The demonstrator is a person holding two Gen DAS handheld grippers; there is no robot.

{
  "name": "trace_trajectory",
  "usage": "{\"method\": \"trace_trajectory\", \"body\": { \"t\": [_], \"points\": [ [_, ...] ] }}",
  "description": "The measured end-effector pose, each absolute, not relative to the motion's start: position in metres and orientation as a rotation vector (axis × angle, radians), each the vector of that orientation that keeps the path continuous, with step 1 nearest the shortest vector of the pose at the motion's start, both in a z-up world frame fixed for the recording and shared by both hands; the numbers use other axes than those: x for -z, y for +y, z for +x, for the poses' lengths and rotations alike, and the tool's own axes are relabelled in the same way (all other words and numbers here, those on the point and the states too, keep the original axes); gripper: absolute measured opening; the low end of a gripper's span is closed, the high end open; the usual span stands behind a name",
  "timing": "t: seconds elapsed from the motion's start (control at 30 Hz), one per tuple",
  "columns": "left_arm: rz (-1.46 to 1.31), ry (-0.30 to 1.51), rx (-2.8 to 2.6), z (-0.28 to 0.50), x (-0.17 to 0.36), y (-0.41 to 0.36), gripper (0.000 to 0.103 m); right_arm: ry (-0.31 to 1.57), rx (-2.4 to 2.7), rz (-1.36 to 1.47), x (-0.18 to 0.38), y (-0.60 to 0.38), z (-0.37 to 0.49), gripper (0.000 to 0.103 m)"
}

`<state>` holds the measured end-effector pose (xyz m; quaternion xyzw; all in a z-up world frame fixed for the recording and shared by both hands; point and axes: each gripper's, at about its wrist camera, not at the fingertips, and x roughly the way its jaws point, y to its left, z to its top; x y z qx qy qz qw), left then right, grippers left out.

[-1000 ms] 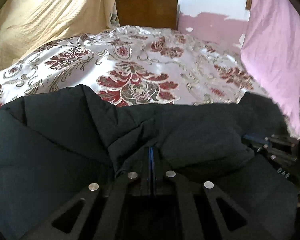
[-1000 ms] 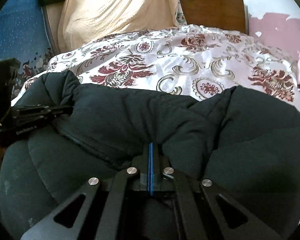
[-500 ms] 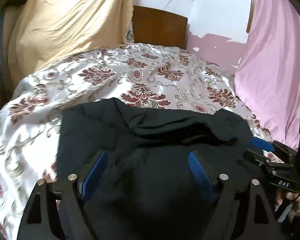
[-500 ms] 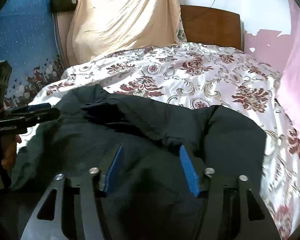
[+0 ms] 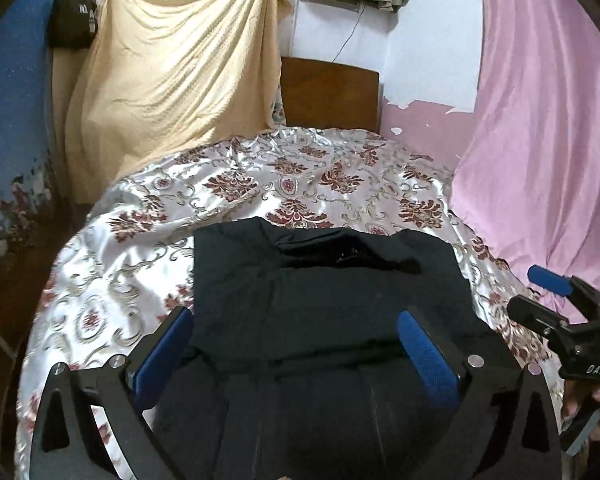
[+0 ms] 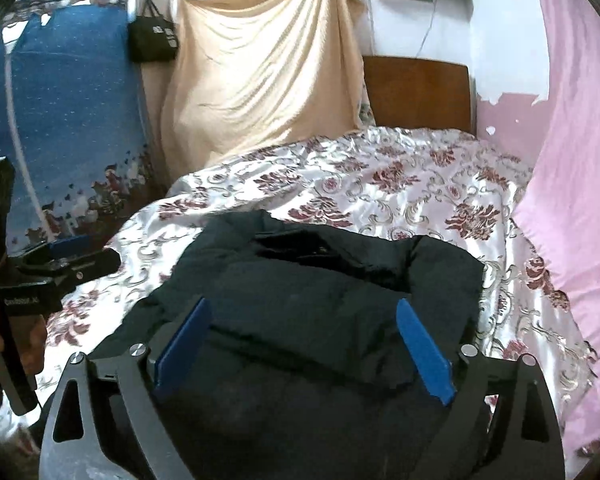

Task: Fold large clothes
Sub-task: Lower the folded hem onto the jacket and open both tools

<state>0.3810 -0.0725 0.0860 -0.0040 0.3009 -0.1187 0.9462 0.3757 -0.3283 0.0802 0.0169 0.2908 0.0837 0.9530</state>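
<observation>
Nearest to us, our left claw (image 5: 292, 344) stands wide open with its blue pads (image 5: 162, 354) apart and nothing pinched; its jaws have just been opening. Our right claw (image 6: 304, 344) has also just been opening and is empty. The black jacket (image 5: 324, 304) lies on the bed directly ahead of and below both claws, untouched by the pads. It looks folded into a thick block whose long axis runs away from us toward the headboard, so the next fold, we judge, would bring the far edge back toward the claws. That far edge, with its rumpled collar, is about equally distant from both claws, so neither hand is clearly nearer. To either side of the jacket the flowered bedspread (image 5: 260, 176) is bare, and nothing blocks the reach. Beyond it stand the wooden headboard (image 5: 330, 94), a yellow cloth (image 5: 172, 80) hanging left of the claws and a pink curtain (image 5: 548, 128) on the right
</observation>
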Motion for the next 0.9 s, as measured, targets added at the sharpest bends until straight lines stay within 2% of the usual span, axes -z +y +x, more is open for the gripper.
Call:
{"method": "trace_trajectory", "body": {
  "t": [0.13, 0.4, 0.9],
  "points": [
    [0.034, 0.593, 0.228, 0.343, -0.096, -0.069, 0.103, 0.567, -0.167, 0.007, -0.098, -0.321, 0.336, 0.096],
    [0.081, 0.579, 0.216, 0.285, -0.108, -0.061, 0.103, 0.555, -0.140, -0.001, -0.120, -0.330, 0.263, 0.097],
    [0.158, 0.657, 0.219, 0.205, -0.079, -0.029, 0.103, 0.597, -0.118, -0.065, -0.105, -0.331, 0.170, 0.097]
  ]
}}
